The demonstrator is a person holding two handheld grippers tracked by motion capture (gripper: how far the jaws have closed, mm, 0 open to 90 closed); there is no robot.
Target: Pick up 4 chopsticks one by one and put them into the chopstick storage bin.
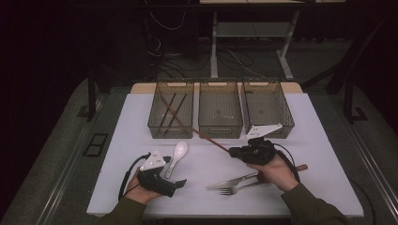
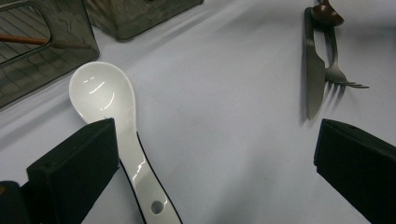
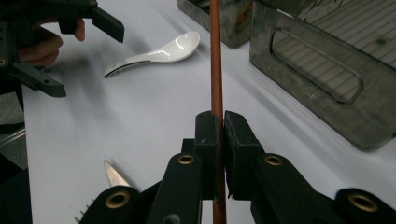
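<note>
A long brown chopstick (image 1: 206, 136) (image 3: 215, 56) slants from my right gripper (image 1: 233, 151) (image 3: 217, 119) up to the left bin (image 1: 171, 132), its far tip at that bin's rim. The right jaws are shut on the stick's lower part. A white ceramic spoon (image 1: 179, 151) (image 2: 109, 105) lies on the white table, bowl toward the bins. My left gripper (image 1: 174, 174) (image 2: 212, 140) rests low beside the spoon's handle. Its jaws stand wide open, the handle just inside the left jaw and untouched.
Three smoky plastic bins stand in a row at the back; the left one holds dark chopsticks, then the middle bin (image 1: 220, 129) and the right bin (image 1: 270, 112). A metal knife (image 1: 232, 180) (image 2: 314, 74) and fork (image 1: 239, 189) (image 2: 338, 72) lie near the right hand.
</note>
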